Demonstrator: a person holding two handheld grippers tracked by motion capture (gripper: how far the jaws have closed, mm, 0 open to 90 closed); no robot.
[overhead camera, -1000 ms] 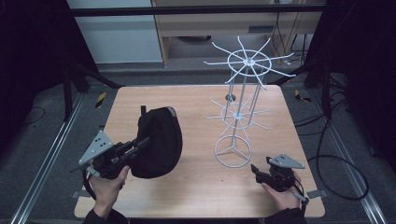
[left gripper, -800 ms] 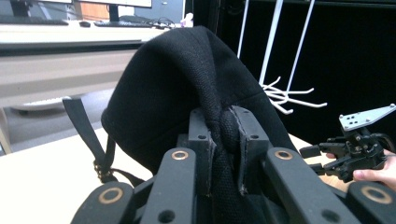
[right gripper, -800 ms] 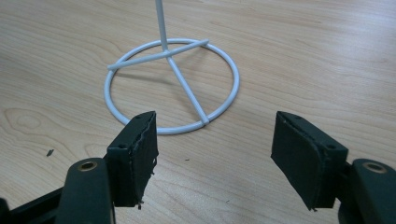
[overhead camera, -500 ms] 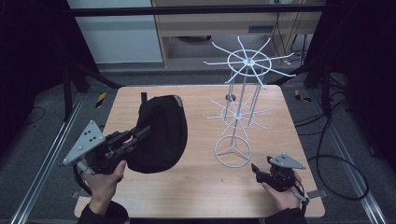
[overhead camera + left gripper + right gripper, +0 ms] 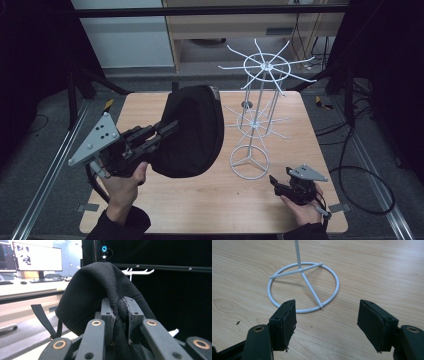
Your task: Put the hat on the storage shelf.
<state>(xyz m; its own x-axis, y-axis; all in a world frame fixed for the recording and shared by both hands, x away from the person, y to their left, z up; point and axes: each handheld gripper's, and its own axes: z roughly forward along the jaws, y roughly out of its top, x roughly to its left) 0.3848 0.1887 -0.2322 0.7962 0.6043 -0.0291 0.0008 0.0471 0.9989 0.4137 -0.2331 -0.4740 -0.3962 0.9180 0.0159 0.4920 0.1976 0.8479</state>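
A black cap hangs above the left half of the wooden table, lifted off it. My left gripper is shut on a fold of its fabric; in the left gripper view the cap bulges up between the two jaws, a strap dangling at its left. A white wire rack with spoke hooks stands right of the cap. My right gripper rests low near the table's front right, open, with the rack's ring base just beyond its fingers.
Black frame bars and cables surround the table; a cabinet stands behind it. A monitor glows on a desk in the left gripper view. Bare wood lies in front of the rack and the cap.
My left gripper has raised the cap off the table and carried it up and to the right, toward the rack. The right gripper has stayed put.
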